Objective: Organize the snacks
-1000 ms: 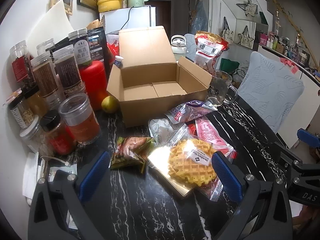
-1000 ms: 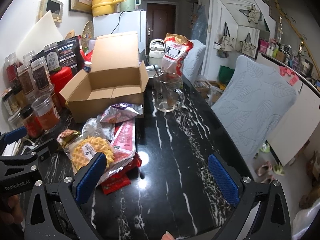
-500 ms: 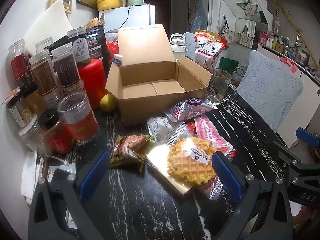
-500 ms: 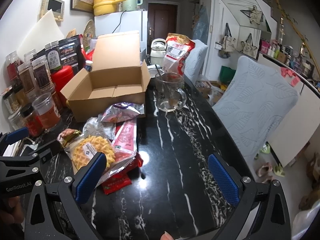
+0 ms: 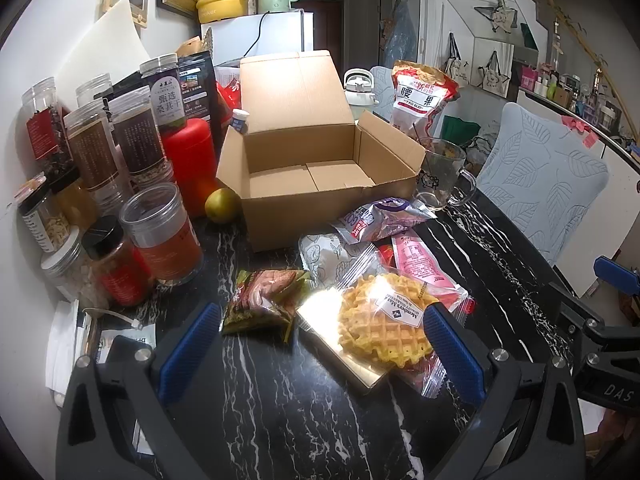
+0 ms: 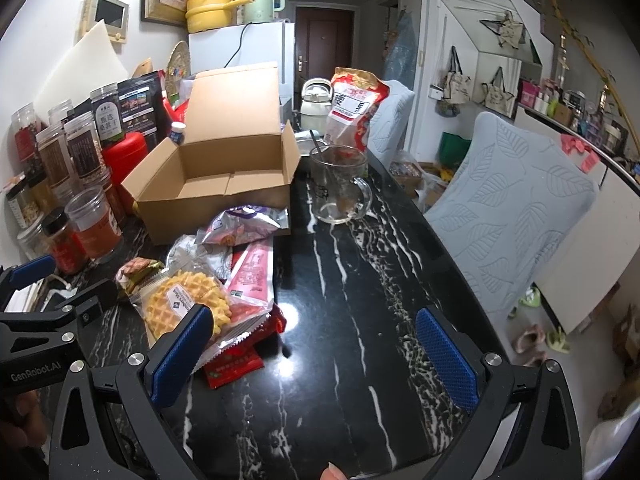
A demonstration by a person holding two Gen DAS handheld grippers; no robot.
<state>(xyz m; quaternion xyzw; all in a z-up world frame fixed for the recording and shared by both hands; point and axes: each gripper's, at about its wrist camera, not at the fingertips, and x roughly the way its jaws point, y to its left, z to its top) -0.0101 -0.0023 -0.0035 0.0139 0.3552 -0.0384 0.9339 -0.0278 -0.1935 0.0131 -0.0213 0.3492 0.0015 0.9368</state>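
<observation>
An open, empty cardboard box [image 5: 320, 176] [image 6: 216, 184] stands on the black marble table [image 5: 280, 400]. In front of it lies a pile of snack packets: a wrapped waffle [image 5: 384, 332] [image 6: 188, 304], a green-brown packet [image 5: 264, 300], a silver packet [image 5: 324, 256], a purple packet [image 5: 380, 218] [image 6: 244, 226], a pink packet [image 5: 420, 268] [image 6: 254, 276] and a red packet [image 6: 236, 364]. My left gripper [image 5: 320, 354] is open just short of the waffle and green-brown packet. My right gripper [image 6: 312, 360] is open over bare table, its left finger beside the pile.
Several jars [image 5: 160, 236] and a red canister [image 5: 188, 160] crowd the left side by the wall. A yellow fruit [image 5: 220, 210] sits by the box. A glass mug [image 6: 340, 188], a cashew bag [image 6: 356, 108] and a kettle stand behind. Padded chairs [image 6: 512, 200] line the right.
Both grippers have edged slightly forward toward the snack pile. Both stay open, and nothing on the table has moved.
</observation>
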